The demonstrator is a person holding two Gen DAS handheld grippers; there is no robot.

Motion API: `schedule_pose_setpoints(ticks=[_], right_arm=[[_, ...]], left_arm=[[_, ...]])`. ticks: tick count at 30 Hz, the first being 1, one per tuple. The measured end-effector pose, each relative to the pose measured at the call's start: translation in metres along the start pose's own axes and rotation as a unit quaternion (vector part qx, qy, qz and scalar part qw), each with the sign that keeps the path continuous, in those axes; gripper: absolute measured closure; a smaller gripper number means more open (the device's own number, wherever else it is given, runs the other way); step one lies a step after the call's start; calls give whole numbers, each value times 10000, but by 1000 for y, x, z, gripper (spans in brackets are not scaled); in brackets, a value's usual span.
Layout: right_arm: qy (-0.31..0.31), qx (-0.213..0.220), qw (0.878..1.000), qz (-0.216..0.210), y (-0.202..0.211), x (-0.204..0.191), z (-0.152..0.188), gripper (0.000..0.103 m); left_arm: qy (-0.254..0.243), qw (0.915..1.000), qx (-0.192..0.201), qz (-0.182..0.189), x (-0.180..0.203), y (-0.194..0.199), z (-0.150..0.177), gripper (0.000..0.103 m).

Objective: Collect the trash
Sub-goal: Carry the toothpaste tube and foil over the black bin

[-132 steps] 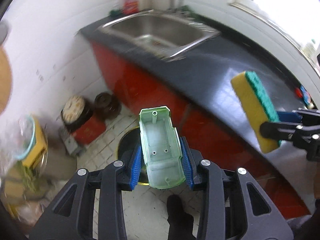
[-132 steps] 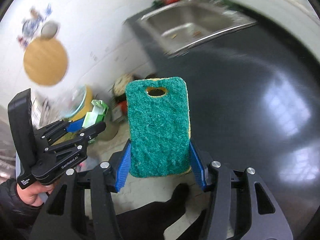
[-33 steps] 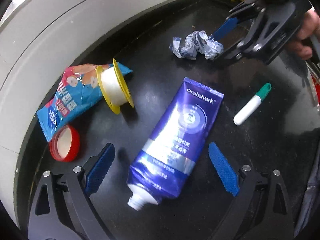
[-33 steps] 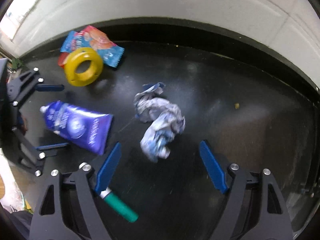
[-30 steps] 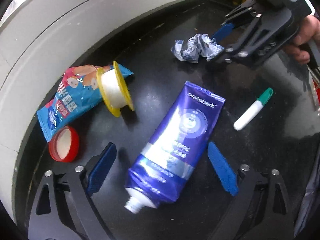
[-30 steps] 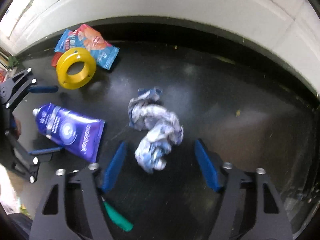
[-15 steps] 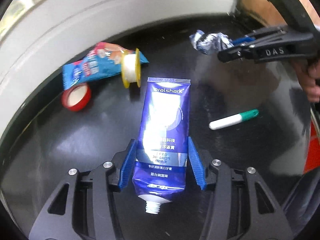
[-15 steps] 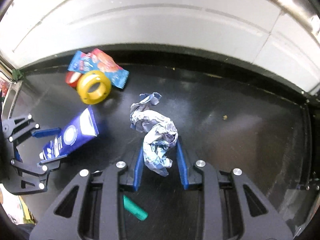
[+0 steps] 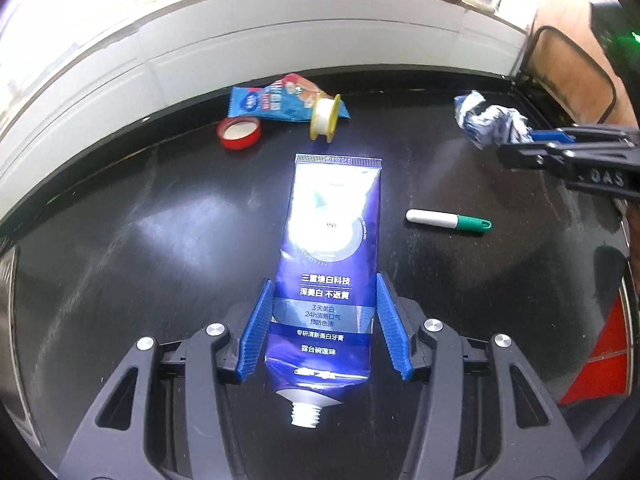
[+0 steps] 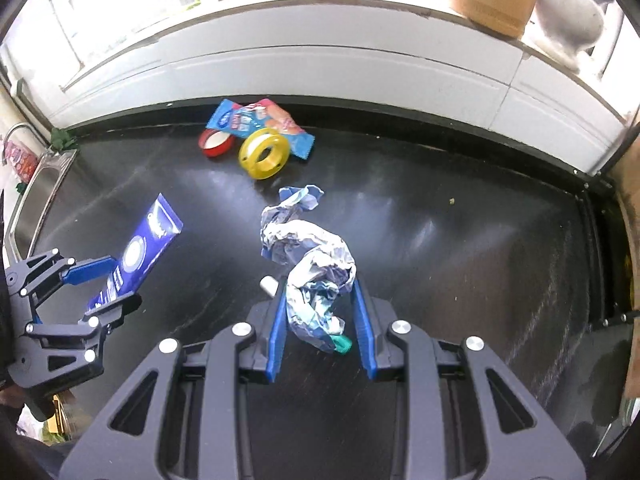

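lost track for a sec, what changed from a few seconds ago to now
The left gripper let go of the green plastic piece and shut on the toothpaste tube; the right gripper dropped the sponge and closed on the crumpled wrapper. Both items look lifted. The snack packet, tape roll, red lid and marker stayed put.

Six loose items, one of each kind

One toothpaste tube (image 9: 328,264), crumpled wrapper (image 10: 310,256), snack packet (image 9: 276,101), yellow spool (image 10: 264,153), red lid (image 9: 239,133), marker (image 9: 447,220).
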State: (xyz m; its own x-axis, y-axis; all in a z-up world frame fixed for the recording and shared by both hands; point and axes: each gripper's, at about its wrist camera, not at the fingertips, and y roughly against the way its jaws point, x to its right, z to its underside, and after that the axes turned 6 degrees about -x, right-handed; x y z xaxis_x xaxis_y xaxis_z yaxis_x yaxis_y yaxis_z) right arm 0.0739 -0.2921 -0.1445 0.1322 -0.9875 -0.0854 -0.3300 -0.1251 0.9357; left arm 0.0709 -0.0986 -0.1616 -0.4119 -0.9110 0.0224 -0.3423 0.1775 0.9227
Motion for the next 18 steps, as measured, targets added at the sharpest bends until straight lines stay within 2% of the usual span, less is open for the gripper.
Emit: schedule_pose_setpoints(ticks=[9,14,17,18], right_arm=[[203,231,9995,-23,26,-34,10,72],[604,378,9970,-305,39,-84,2,72],[1032,467,9917,-609,45,-132,-3,72],[1153,477,9898,-680,46,-146,-4,72]], left_arm=[[283,9988,302,-258,-16,31,21,52],[781,9946,391,-565,-48,61,49,52],[1218,9879,445,-847,-75,86,76,52],[1459,9833,469,-986,-89,98,93,52]])
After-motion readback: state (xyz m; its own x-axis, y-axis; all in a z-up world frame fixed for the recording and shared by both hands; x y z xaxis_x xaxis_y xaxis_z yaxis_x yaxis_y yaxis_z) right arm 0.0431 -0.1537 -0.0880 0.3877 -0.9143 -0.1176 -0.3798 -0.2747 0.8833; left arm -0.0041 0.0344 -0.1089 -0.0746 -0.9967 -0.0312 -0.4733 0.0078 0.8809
